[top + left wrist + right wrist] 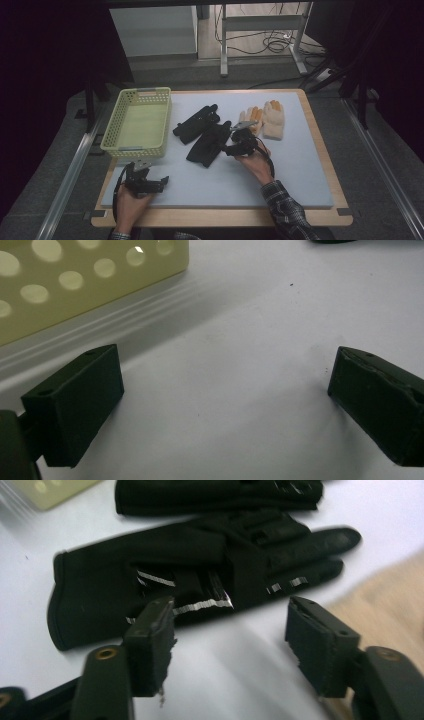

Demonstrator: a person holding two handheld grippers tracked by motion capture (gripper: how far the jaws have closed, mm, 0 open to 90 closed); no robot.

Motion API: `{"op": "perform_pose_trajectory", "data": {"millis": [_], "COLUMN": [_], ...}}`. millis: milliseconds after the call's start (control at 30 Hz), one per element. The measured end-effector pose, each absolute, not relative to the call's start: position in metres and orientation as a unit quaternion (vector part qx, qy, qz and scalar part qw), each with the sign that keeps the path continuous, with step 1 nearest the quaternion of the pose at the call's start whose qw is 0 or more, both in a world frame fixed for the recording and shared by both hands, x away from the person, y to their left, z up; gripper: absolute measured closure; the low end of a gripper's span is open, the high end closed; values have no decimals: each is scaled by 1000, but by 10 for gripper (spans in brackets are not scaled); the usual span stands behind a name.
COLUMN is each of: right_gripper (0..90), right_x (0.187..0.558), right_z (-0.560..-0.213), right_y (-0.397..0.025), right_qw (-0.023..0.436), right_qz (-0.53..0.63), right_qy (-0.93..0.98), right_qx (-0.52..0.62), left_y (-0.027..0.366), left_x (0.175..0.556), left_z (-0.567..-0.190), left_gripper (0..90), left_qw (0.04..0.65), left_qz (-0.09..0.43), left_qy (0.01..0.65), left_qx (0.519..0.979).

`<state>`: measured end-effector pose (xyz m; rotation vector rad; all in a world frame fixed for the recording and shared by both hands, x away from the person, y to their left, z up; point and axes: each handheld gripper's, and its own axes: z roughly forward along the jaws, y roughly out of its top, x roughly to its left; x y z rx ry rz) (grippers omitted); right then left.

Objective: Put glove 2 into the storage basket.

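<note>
Two black gloves lie mid-table: one (196,122) farther back, one (209,144) nearer. My right gripper (227,148) hovers at the nearer glove's right edge. In the right gripper view it (230,630) is open with nothing between the jaws, just short of that glove (200,575), which has silver stripes. The other black glove (215,495) lies beyond it. Two cream gloves with orange fingertips (274,119) lie side by side at the back right. My left gripper (162,181) is open and empty (225,390) low over the white mat, near the front left.
A pale green perforated basket (137,122) stands at the left of the mat, with nothing visible inside; its wall (75,280) is just ahead-left of the left gripper. The white mat (300,175) sits on a wooden table. A metal frame and cables stand beyond the table.
</note>
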<state>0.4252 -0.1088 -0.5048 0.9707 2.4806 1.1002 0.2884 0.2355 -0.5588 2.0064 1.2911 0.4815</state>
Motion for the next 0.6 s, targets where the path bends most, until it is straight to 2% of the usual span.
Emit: {"op": "perform_pose_trajectory", "data": {"millis": [167,267,367,400,433,467,567,600], "right_gripper": [459,449,328,328,265,265,169,169], "right_x": [434,438,439,439,441,441,446,446], "right_z": [-507,-511,-517,-517,-520,-520,-527,-527], "right_y": [-90,-80,-69,-69,-65,-65,-56,-56], "right_qw": [127,127,124,124,131,131,139,139], "right_qz": [371,363,360,360,362,362,348,348], "right_qy": [860,865,865,865,864,864,869,869], "right_qx": [328,322,325,325,325,325,322,322], "left_y": [235,236,236,236,236,236,236,236], "left_x": [288,288,288,288,288,288,288,288], "left_z": [-559,-559,-559,-559,-559,-559,-559,-559], "left_gripper": [19,19,19,19,20,20,19,20], "left_qw": [347,347,347,347,347,347,347,347], "left_qz": [186,186,186,186,186,186,186,186], "left_qy": [497,497,497,497,497,497,497,497], "left_qx": [773,773,773,773,773,773,773,773]}}
